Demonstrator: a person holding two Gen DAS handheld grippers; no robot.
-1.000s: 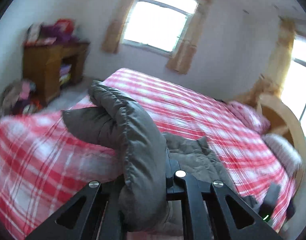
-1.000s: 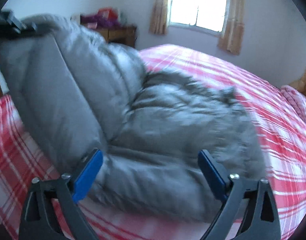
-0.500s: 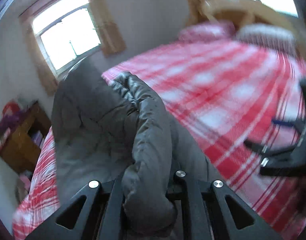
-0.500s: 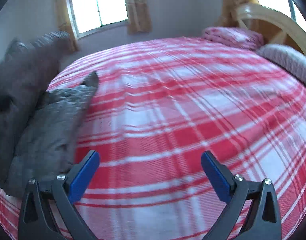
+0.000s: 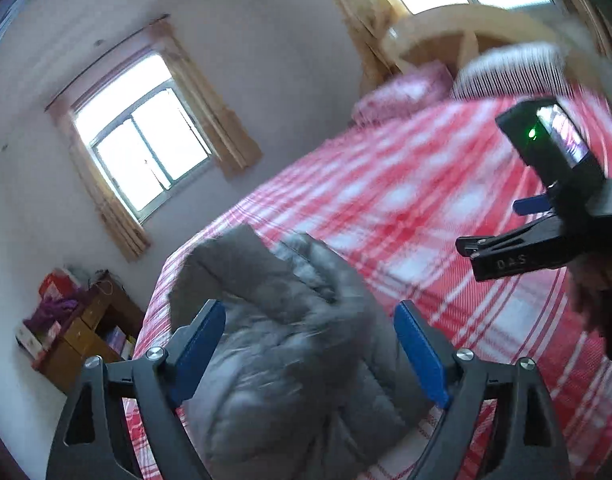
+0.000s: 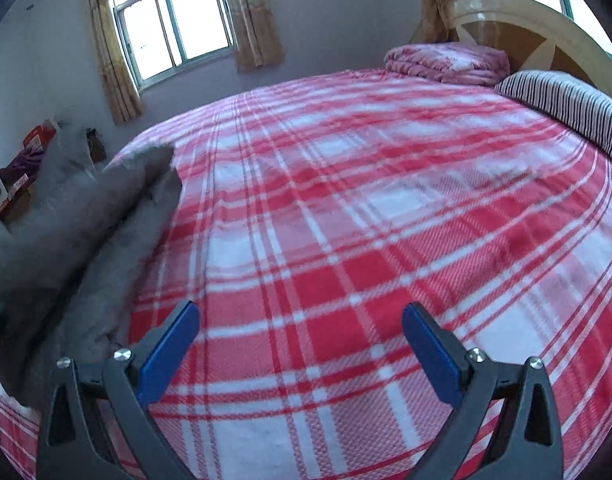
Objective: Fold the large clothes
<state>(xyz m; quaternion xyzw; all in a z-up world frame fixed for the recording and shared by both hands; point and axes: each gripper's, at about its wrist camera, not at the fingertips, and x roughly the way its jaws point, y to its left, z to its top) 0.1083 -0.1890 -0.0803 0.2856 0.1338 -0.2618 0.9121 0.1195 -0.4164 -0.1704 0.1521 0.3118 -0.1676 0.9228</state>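
Observation:
A grey puffer jacket (image 5: 290, 344) lies bunched on the near left part of the red-and-white plaid bed (image 5: 418, 200). My left gripper (image 5: 310, 352) is open just above it, holding nothing. The jacket also shows at the left edge of the right wrist view (image 6: 86, 240). My right gripper (image 6: 300, 348) is open and empty over bare bedspread (image 6: 346, 220), to the right of the jacket. The right gripper also shows in the left wrist view (image 5: 546, 240) at the right edge.
A pink folded blanket (image 6: 446, 62) and a striped pillow (image 6: 566, 108) lie by the wooden headboard (image 6: 526, 20). A wooden shelf unit (image 5: 86, 332) with clutter stands left of the bed, under a curtained window (image 5: 142, 152).
My left gripper has opened and let go of the jacket, which has dropped onto the bed. The right gripper has swung right, from over the jacket to over bare bedspread.

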